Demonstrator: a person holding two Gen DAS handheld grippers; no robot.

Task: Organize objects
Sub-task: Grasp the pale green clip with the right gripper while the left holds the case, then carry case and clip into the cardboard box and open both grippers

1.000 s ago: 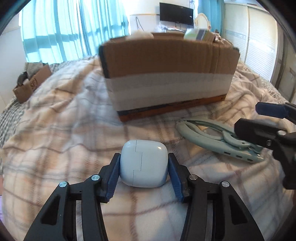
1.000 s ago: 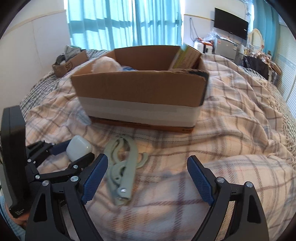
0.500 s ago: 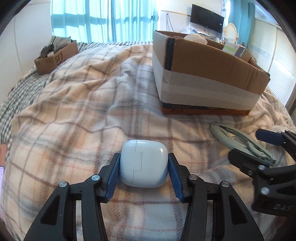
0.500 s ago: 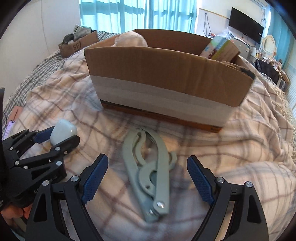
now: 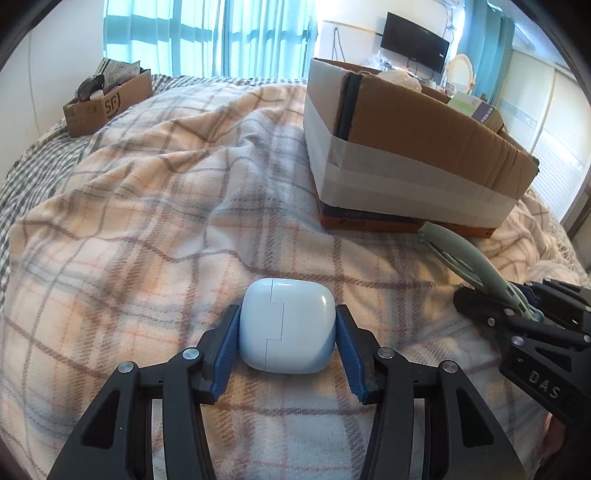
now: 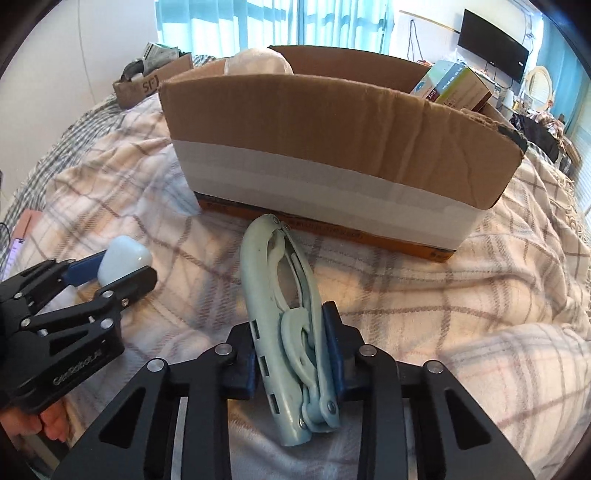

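My left gripper (image 5: pixel 287 334) is shut on a white rounded earbud case (image 5: pixel 287 325) just above the plaid blanket; it also shows in the right wrist view (image 6: pixel 123 264). My right gripper (image 6: pixel 291 349) is shut on the handles of a pale green plier-like tool (image 6: pixel 284 306), whose head points toward the box; the tool also shows in the left wrist view (image 5: pixel 465 258). A large open cardboard box (image 6: pixel 332 147) with a white tape band stands just beyond both grippers and holds a pale round item (image 6: pixel 256 61) and small packages (image 6: pixel 454 86).
A plaid blanket (image 5: pixel 129 206) covers the bed. A small cardboard box (image 5: pixel 107 101) with clutter sits at the far left. Curtained windows (image 5: pixel 207 33) and a wall TV (image 5: pixel 413 42) are behind. A person's fingers (image 6: pixel 48 424) show at the lower left.
My right gripper moved forward and closed on the green tool, which lay loose between open jaws before. My left gripper kept the earbud case and swung left, so the box sits further right.
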